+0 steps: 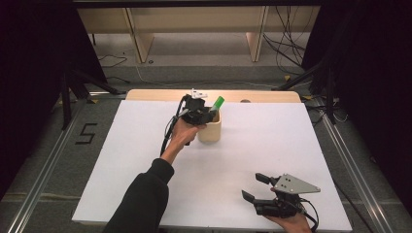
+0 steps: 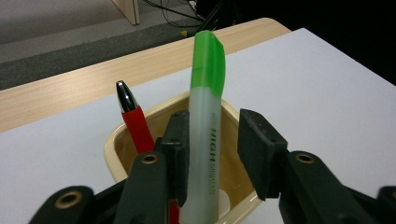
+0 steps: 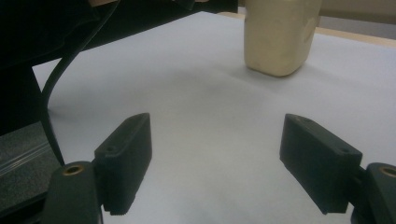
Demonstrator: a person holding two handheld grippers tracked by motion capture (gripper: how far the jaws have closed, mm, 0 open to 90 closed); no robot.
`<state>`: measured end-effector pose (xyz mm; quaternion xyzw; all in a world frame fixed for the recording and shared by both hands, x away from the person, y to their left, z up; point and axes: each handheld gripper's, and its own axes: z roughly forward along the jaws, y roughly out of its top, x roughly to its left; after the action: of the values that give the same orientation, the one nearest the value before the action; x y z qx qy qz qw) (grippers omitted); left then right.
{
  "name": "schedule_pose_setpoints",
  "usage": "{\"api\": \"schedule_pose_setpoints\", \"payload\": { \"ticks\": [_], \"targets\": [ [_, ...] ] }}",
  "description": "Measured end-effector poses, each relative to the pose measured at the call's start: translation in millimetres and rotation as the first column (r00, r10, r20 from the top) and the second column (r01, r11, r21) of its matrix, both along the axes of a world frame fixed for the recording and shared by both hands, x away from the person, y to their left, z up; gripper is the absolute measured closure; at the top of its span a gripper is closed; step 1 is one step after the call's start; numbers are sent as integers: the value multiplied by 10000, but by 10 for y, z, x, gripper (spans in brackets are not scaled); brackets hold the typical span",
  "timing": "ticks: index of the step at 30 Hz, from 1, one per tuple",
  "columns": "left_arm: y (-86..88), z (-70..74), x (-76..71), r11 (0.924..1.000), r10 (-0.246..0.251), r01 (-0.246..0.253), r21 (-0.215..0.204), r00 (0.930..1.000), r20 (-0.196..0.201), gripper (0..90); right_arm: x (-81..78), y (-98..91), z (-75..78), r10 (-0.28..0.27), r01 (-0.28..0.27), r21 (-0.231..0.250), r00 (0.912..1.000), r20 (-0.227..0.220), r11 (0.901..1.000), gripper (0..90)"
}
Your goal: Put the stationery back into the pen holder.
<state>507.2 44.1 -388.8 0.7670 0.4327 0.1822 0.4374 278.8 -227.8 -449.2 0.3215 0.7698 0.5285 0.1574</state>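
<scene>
A cream pen cup [image 1: 210,132] stands at the far middle of the white table top [image 1: 121,160]. A green-capped highlighter [image 2: 205,140] and a red pen [image 2: 137,126] with a silver tip stand upright in the cup [image 2: 116,140]. My left gripper [image 1: 210,115] hangs over the cup's rim, and the highlighter [image 1: 218,102] sticks up beside it. In the left gripper view the left gripper [image 2: 217,123] is open: one jaw lies against the highlighter, the other stands clear of it. My right gripper [image 1: 252,186] rests open near the front right edge with nothing between its jaws [image 3: 217,140]. The cup [image 3: 280,32] lies far ahead of it.
A bare wooden strip [image 1: 262,96] runs along the table's far edge. Behind it are a wooden shelf unit [image 1: 194,29], floor cables [image 1: 286,48] and dark stands [image 1: 73,82]. The left gripper's cable [image 1: 167,136] trails along the person's forearm [image 1: 145,194].
</scene>
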Motion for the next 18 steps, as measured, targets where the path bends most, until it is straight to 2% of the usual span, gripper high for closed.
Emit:
{"api": "schedule_pose_setpoints", "payload": {
  "ticks": [3, 4, 6, 8, 12, 14, 18],
  "targets": [
    [18, 11, -5, 9999, 7, -6, 118, 9999, -110, 702, 4, -2, 0, -23, 23, 58, 10000, -11, 10000, 259],
    [23, 10, -5, 9996, -11, 15, 286, 9999, -141, 726, 2, -2, 2, -34, 34, 61, 10000, -15, 10000, 260],
    [23, -4, 6, 9991, 64, -49, 425, 9993, -364, 762, 0, -1, 5, -43, 43, 46, 10000, -18, 10000, 259],
    [32, -10, 7, 9984, 13, 7, 568, 9994, -352, 762, 2, -1, 3, -32, 32, 36, 10000, -7, 10000, 259],
    [62, 20, -12, 9991, -91, 103, 407, 9995, -290, 759, 3, -9, 6, -53, 53, 69, 10000, -13, 10000, 260],
    [80, 47, -33, 9994, -213, 222, 257, 9991, -362, 703, 4, -9, 5, -53, 53, 47, 10000, -11, 10000, 259],
    [114, 115, -111, 9988, -425, 430, 252, 9989, -193, 563, 2, -4, 6, -50, 50, 32, 10000, -8, 10000, 260]
  ]
}}
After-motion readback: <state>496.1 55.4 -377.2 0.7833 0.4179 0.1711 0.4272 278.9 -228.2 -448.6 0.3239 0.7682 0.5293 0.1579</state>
